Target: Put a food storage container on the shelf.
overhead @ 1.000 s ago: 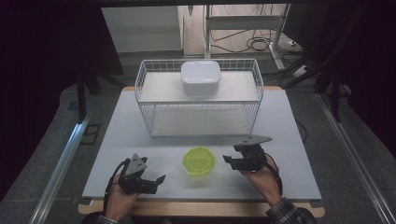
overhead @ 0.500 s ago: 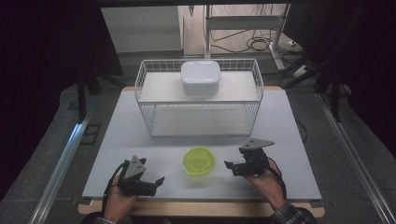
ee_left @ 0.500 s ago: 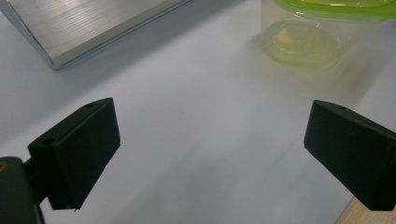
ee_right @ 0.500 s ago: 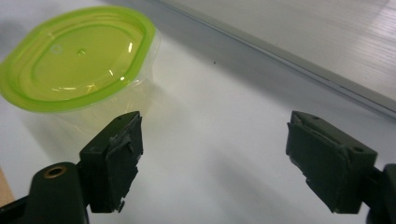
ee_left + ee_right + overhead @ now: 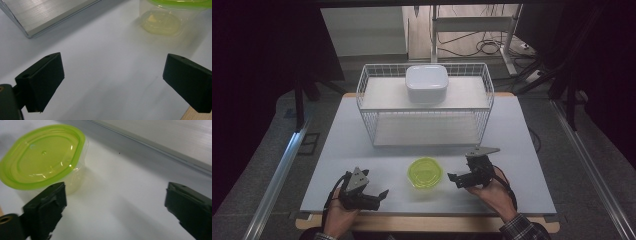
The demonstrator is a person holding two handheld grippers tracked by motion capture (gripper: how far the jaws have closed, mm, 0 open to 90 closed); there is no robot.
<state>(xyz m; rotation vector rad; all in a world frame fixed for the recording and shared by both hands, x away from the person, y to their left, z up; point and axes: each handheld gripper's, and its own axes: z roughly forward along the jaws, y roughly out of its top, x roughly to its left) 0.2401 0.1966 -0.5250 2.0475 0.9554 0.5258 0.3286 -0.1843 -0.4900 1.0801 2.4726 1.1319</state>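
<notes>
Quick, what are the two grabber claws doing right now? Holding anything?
Left gripper: open, holding nothing.
Right gripper: open, holding nothing, beside the green-lidded container.

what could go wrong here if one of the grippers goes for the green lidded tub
1. The right gripper is open beside the green-lidded tub and not centred on it; closing now would likely shove it sideways.
2. The tub looks light and clear-walled, so a hard squeeze may buckle it or pop the lid.
3. The open left gripper is near the table front edge; a push that way risks a fall.
</notes>
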